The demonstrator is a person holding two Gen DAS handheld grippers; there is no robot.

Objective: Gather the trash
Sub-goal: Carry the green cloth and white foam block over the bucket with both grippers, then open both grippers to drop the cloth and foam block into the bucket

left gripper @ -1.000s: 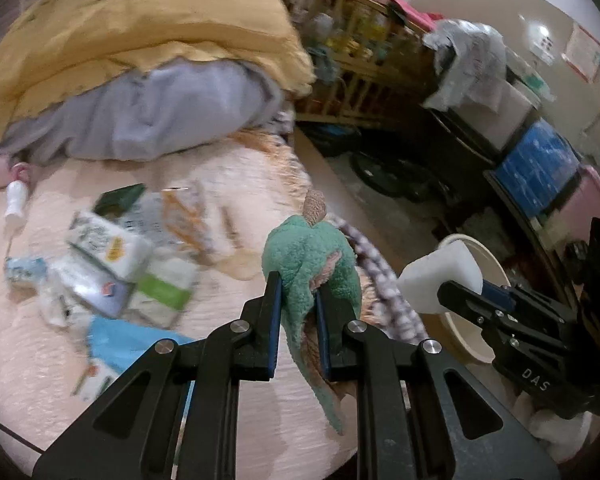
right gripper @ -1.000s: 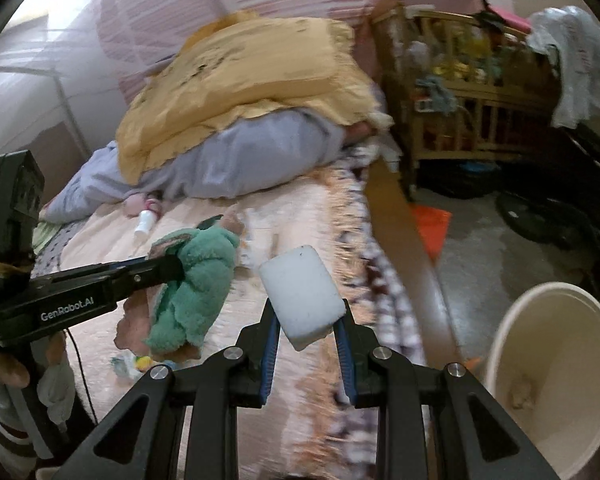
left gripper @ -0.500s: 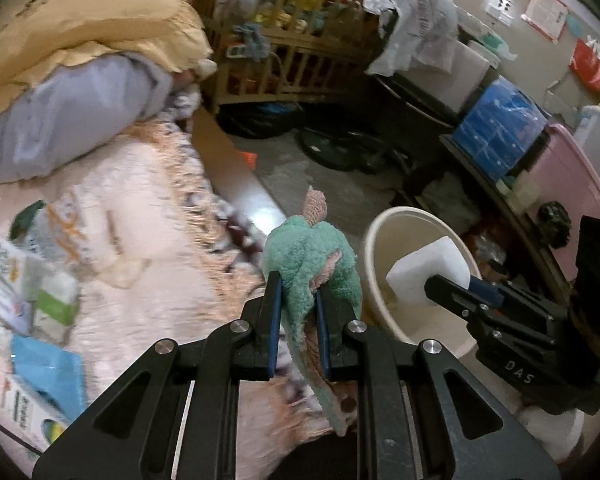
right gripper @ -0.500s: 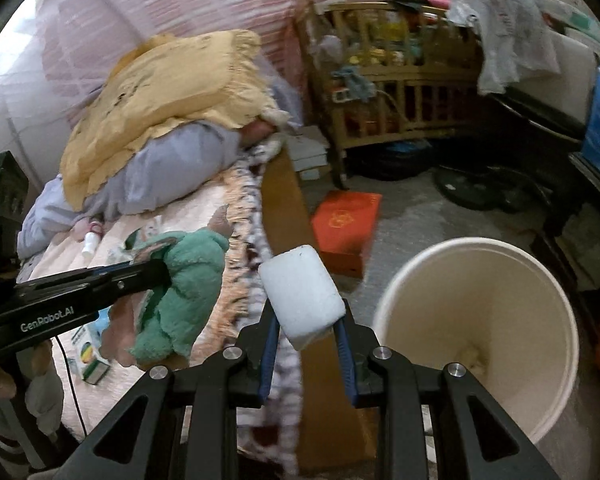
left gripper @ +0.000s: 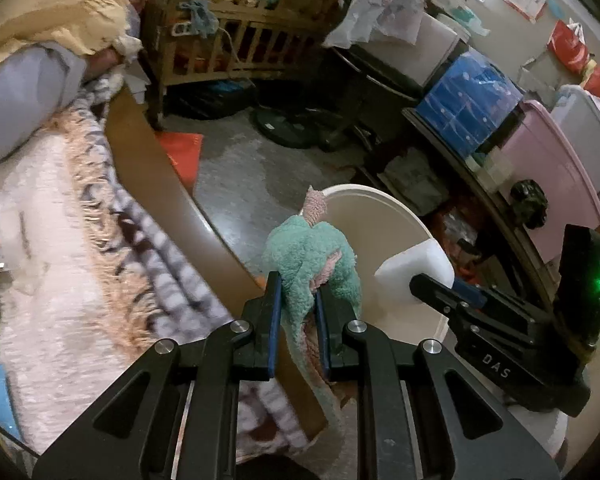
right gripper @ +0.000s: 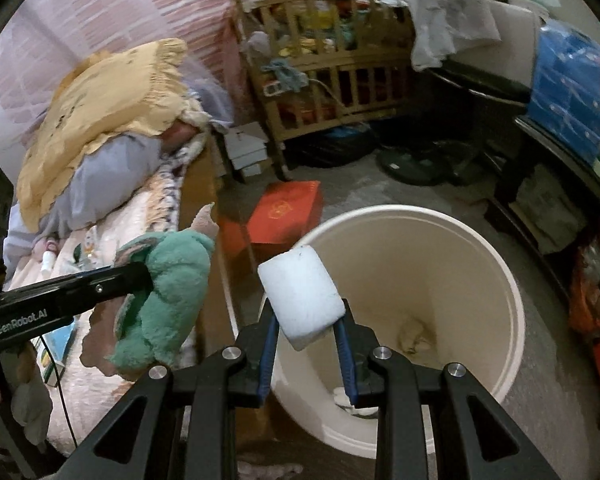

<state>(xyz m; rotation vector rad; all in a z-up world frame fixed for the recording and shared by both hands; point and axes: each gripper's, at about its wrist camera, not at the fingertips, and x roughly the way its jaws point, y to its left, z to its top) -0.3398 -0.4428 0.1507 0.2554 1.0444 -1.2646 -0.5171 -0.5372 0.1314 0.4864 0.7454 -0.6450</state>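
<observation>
Standing on the floor just beside the bed (left gripper: 80, 280), the cream bucket (right gripper: 500, 288) serves as the trash bin, and its wide open mouth faces up so things can be dropped straight in; a few scraps already lie at its bottom. Both tools are carried off the bed toward it, which looks like the reason each load is held high and clear of the fringed blanket. The left tool (left gripper: 298, 304) is clenched on a green plush cloth (left gripper: 312, 256), pinching it near the middle so the rest hangs limp below the fingers; in the left wrist view it sits over the near rim of the bucket, while the right wrist view shows it off to the left, above the bed's wooden edge, so it seems not yet fully over the opening. The right tool (right gripper: 306, 328) is grasping a white foam block (right gripper: 300, 296) between its blue pads, tilted, poised above the bucket's near rim and close to a clean drop
</observation>
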